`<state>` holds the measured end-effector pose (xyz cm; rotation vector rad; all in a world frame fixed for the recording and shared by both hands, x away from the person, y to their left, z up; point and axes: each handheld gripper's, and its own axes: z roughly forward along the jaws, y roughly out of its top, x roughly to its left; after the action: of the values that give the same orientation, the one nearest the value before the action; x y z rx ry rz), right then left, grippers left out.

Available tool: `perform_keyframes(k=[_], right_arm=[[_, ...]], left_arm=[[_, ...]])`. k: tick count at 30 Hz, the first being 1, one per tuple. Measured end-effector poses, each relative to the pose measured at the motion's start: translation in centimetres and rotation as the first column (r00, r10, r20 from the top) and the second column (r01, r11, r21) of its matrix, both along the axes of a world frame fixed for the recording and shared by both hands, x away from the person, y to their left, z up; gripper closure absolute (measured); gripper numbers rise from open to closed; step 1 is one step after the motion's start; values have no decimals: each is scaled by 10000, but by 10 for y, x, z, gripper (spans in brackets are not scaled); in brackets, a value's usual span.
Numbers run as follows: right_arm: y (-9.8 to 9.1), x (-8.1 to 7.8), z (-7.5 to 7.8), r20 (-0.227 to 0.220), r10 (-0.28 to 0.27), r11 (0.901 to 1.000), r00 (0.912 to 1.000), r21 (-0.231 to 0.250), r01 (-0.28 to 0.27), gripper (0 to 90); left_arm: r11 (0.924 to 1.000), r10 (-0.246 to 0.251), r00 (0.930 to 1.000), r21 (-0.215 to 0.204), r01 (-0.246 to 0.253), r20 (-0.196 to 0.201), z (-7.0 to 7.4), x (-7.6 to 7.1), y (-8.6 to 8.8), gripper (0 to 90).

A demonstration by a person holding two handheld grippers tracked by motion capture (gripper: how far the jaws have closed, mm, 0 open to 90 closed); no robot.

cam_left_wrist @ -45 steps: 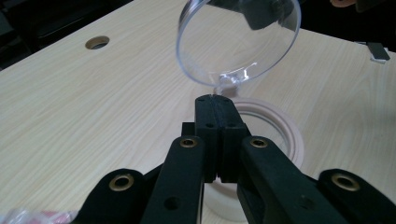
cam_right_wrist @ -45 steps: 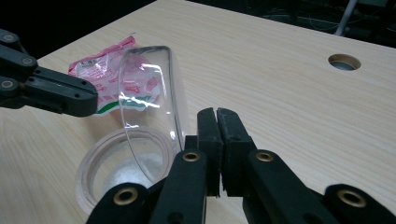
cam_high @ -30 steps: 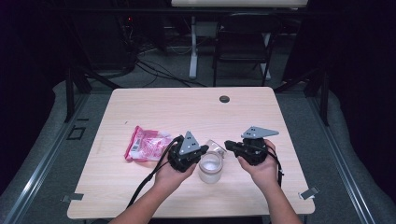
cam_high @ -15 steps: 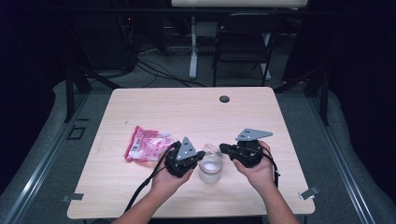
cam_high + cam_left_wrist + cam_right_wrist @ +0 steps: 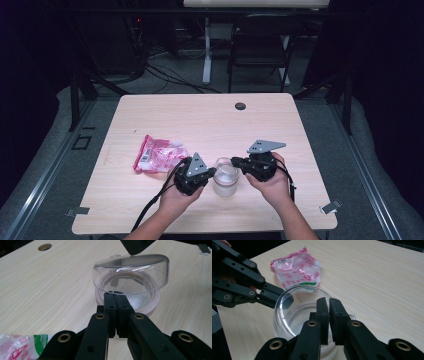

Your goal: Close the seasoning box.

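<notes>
While both grippers pinch it from opposite sides, the clear lid [image 5: 130, 273] sits a little tilted on top of the jar [image 5: 226, 179], near the front edge of the table [image 5: 210, 120], about in the middle. The left gripper [image 5: 209, 173] comes at the lid from the left, and its jaws are pressed nearly together on the thin near edge of the lid. The right gripper [image 5: 235, 162] comes from the right side, and its jaws look almost shut on the other edge, though I can't quite see the rim between them. So the lid lies right between the two hands, and both are just as close. I think the next move is to lift the lid straight up or press it flat down. A pink bag [image 5: 156, 154] lies to the left, near the left gripper. What's inside the jar is hard to see through the shiny plastic.
</notes>
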<state>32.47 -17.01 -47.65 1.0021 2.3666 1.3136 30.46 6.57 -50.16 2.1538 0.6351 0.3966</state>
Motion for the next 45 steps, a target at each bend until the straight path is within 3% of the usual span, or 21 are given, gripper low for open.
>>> perform_keyframes(k=[18, 26, 34, 40, 42, 44, 45], right_arm=[[5, -1, -3, -31, 108, 9999, 9999, -134, -108, 847], [6, -1, -3, -9, 66, 9999, 10000, -158, -66, 832], [5, -2, -2, 98, 53, 9999, 9999, -162, -51, 793], [-1, -2, 4, 200, -92, 10000, 9998, 20, 92, 702], [-4, -1, 7, 144, -191, 9998, 9997, 34, 191, 610], [-5, -1, 8, 173, -210, 9998, 9996, -11, 210, 588], [-7, -1, 9, 238, -384, 9993, 9990, 49, 383, 535]], left_arm=[[9995, 329, 9993, 43, -329, -156, -9, -1, 19, 826], [9982, 541, 9983, -253, -547, -236, -14, 3, 30, 726], [9927, 1106, 9938, -469, -1109, -82, -13, 8, 45, 608], [9861, 1535, 9881, -667, -1523, 133, -5, 12, 56, 530], [9814, 1780, 9839, -757, -1762, 174, -1, 14, 64, 498], [9803, 1846, 9826, -760, -1824, 221, 0, 15, 68, 486], [9773, 2040, 9784, -655, -2016, 327, 2, 16, 76, 479]])
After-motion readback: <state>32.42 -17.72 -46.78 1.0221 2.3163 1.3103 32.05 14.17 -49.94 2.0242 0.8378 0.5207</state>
